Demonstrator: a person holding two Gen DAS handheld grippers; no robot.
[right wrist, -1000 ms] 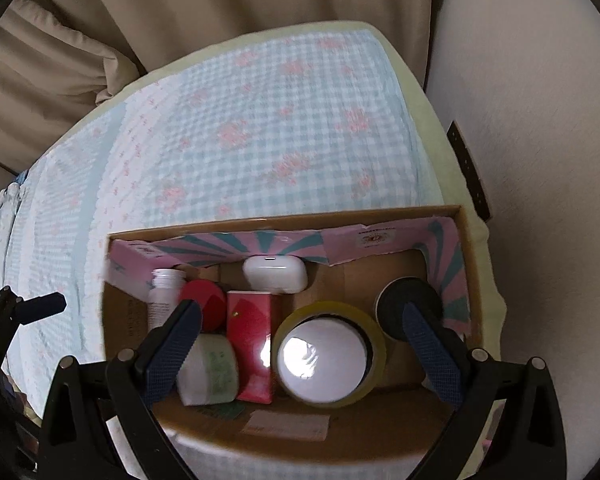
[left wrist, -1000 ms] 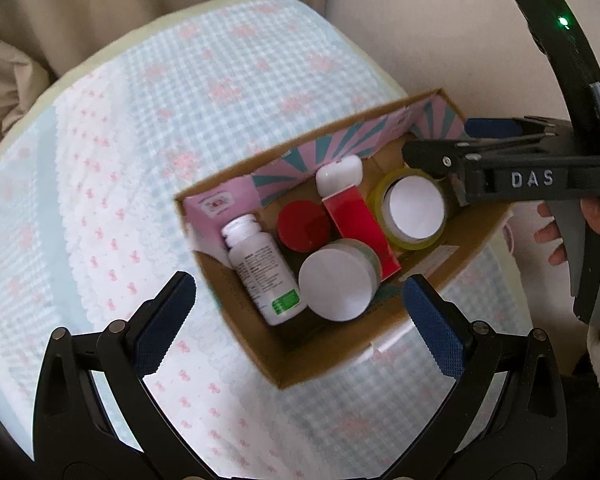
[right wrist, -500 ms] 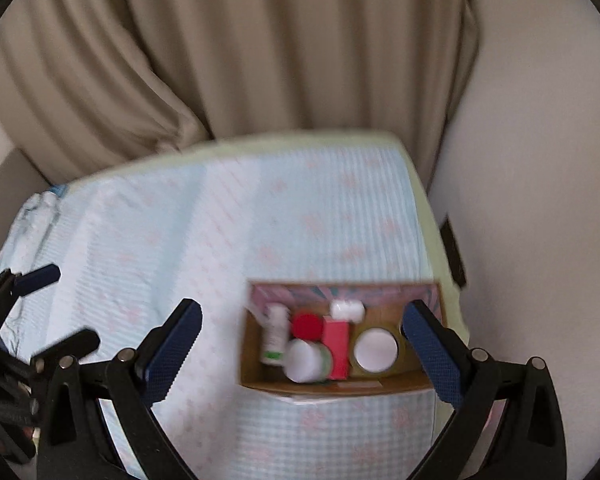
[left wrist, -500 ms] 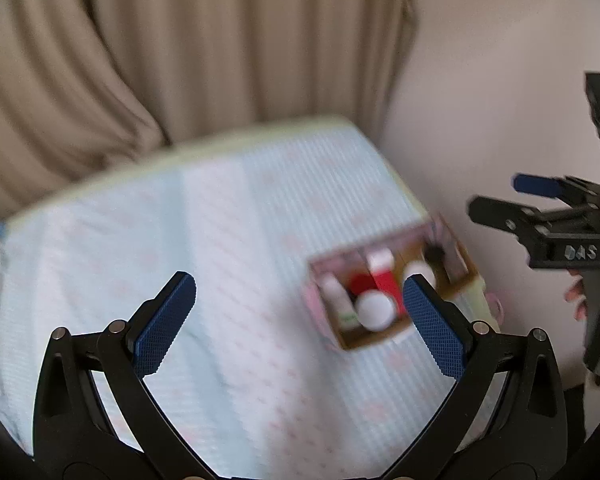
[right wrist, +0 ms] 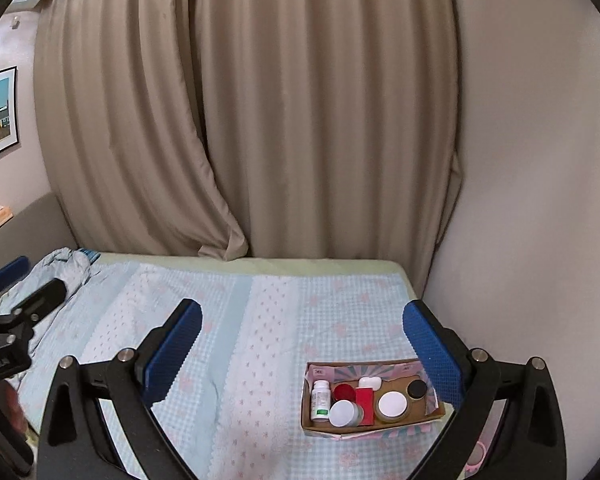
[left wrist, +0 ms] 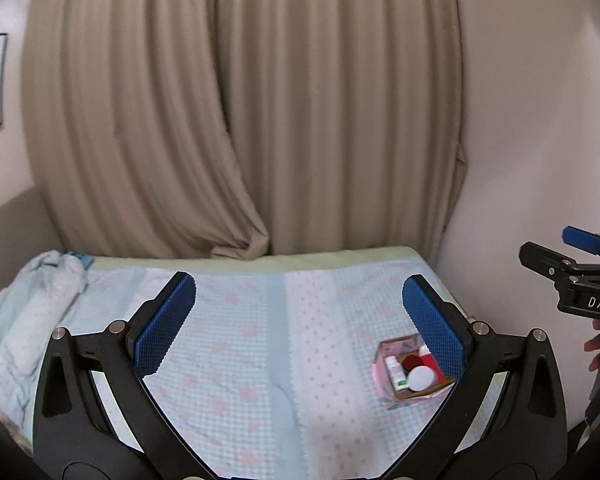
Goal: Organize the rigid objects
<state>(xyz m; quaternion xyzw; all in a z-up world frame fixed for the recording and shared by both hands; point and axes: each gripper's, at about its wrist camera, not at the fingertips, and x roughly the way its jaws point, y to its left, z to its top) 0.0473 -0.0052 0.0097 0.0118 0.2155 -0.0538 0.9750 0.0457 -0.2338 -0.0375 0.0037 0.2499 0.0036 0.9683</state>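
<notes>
The cardboard box (right wrist: pixel 370 398) sits on the near right part of the bed (right wrist: pixel 260 320), close to the wall. It holds a white bottle (right wrist: pixel 320 400) with a green label, too small to read, a red-lidded jar (right wrist: pixel 343 391), a white-lidded jar (right wrist: pixel 343 413), a red carton (right wrist: pixel 365 405), a white case (right wrist: pixel 369 382), a tape roll (right wrist: pixel 392 405) and a black cap (right wrist: pixel 417 390). The left gripper (left wrist: pixel 300 326) and right gripper (right wrist: pixel 300 350) both gape wide, holding nothing. "DAS" is readable on the right gripper's body only in the left wrist view, whose finger hides the tape roll and black cap.
</notes>
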